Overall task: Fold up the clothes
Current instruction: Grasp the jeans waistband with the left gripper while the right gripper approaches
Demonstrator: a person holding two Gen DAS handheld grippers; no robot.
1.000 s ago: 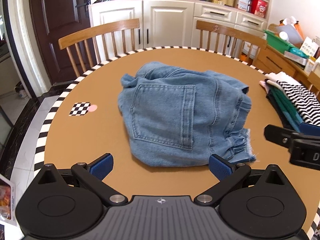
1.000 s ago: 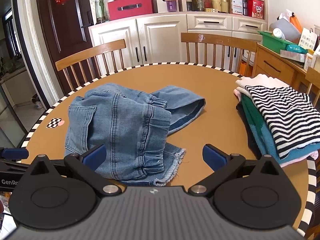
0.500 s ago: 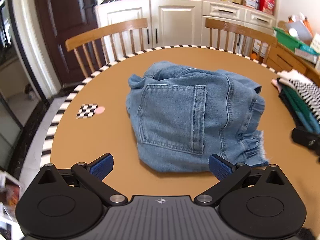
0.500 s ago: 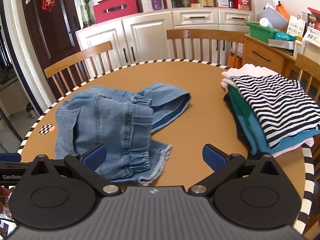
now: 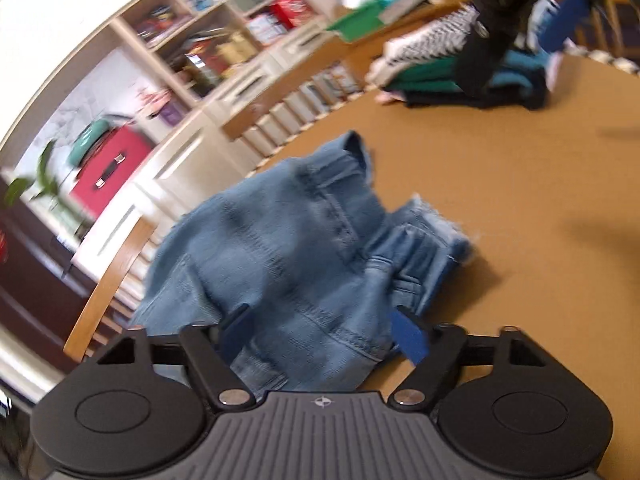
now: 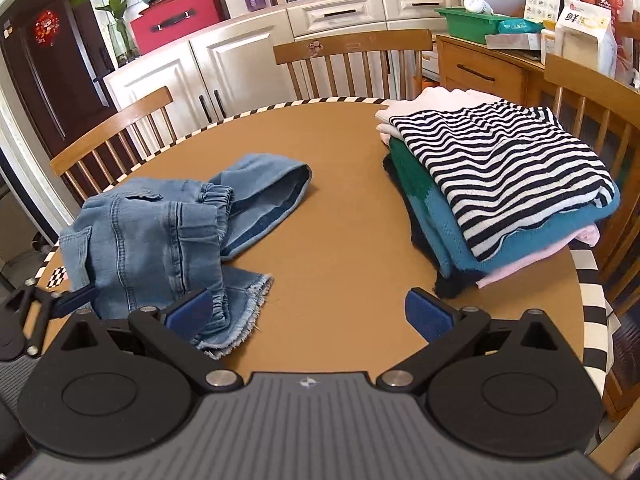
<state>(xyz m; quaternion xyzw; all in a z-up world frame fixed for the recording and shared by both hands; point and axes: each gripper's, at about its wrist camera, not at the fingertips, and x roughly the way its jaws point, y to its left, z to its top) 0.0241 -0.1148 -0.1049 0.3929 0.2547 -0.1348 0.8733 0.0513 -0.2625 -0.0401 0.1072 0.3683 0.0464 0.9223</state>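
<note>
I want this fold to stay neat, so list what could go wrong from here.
1. The left gripper has its fingers open around the near edge of the denim shorts; closing might pinch only the top layer and undo the fold.
2. The frayed hem lies loose beside the right gripper and could snag.
3. The folded stack reaches the table's edge; a nudge might tip it.

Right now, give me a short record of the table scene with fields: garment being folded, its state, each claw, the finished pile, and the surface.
garment: blue denim jeans, lying bunched on the table
state: partly folded, one leg opening sticks out to the far side, frayed hem nearest the camera
left claw: open, jaws either side of the denim edge
right claw: open, above bare table, holding nothing
finished pile: folded clothes stack, striped top uppermost, to the right of the jeans
surface: round brown table with a black-and-white edge
</note>
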